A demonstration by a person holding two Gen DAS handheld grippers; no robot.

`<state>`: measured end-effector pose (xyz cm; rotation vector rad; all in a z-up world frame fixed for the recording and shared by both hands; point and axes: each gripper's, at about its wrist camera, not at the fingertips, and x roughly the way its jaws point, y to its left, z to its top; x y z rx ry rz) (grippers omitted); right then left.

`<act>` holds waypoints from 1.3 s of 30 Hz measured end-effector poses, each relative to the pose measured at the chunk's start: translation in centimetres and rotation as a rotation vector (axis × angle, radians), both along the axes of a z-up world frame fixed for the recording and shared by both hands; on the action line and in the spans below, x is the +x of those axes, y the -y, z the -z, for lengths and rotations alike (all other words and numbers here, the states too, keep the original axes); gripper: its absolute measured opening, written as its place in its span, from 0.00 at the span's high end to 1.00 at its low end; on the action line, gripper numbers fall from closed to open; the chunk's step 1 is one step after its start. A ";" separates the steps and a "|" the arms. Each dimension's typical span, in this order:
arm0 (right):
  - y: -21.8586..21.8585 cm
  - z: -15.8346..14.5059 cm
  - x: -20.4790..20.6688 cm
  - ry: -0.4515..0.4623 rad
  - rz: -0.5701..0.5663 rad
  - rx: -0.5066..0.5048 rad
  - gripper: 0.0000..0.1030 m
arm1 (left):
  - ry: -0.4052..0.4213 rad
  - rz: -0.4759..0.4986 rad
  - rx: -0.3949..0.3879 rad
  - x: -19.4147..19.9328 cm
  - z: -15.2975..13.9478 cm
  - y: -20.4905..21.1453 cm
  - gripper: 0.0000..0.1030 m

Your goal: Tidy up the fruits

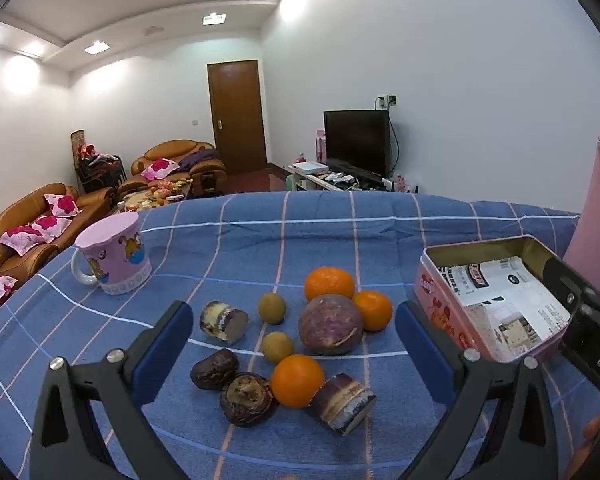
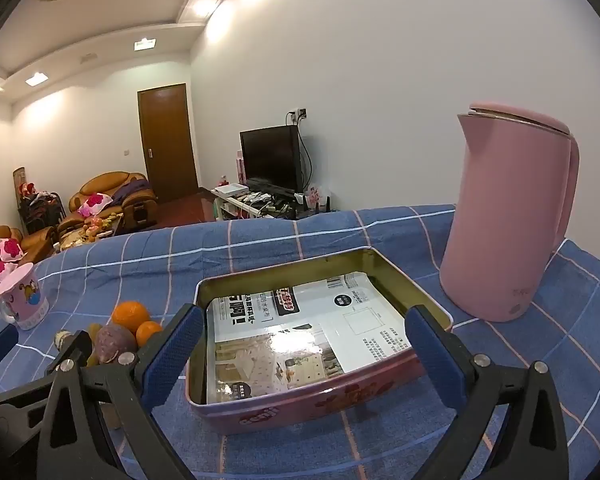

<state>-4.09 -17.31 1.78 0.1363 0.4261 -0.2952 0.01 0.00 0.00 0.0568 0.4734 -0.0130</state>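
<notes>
A heap of fruit lies on the blue checked cloth: three oranges [image 1: 329, 282], a round purple fruit [image 1: 330, 324], two small yellow-green fruits [image 1: 272, 308], two dark wrinkled fruits [image 1: 215, 369] and two cut cane pieces [image 1: 223, 322]. My left gripper [image 1: 294, 330] hovers over the heap, open, nothing between its blue pads. To the right stands an open pink tin [image 2: 320, 398] lined with printed paper. My right gripper [image 2: 304, 352] hangs open above the tin's near edge, holding nothing. The fruit heap [image 2: 116, 336] shows at the left of the right wrist view.
A pink cartoon mug [image 1: 114, 256] stands at the cloth's back left. A tall pink kettle [image 2: 508, 216] stands behind the tin at the right. Beyond the table's far edge are sofas, a door and a television.
</notes>
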 end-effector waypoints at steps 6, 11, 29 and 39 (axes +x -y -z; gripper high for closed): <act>0.0 0.1 0.0 -0.004 0.001 -0.003 0.01 | 0.001 -0.003 0.001 0.0 0.0 0.0 0.00; 0.0 0.1 0.0 -0.004 0.001 -0.006 0.01 | -0.003 -0.001 -0.002 0.0 0.0 0.0 0.00; 0.0 0.1 0.1 -0.006 0.000 -0.004 0.01 | -0.005 -0.002 -0.001 -0.1 0.1 0.0 0.00; 0.0 0.2 0.2 -0.006 0.000 -0.003 0.01 | -0.009 -0.001 -0.003 0.0 0.1 0.0 0.00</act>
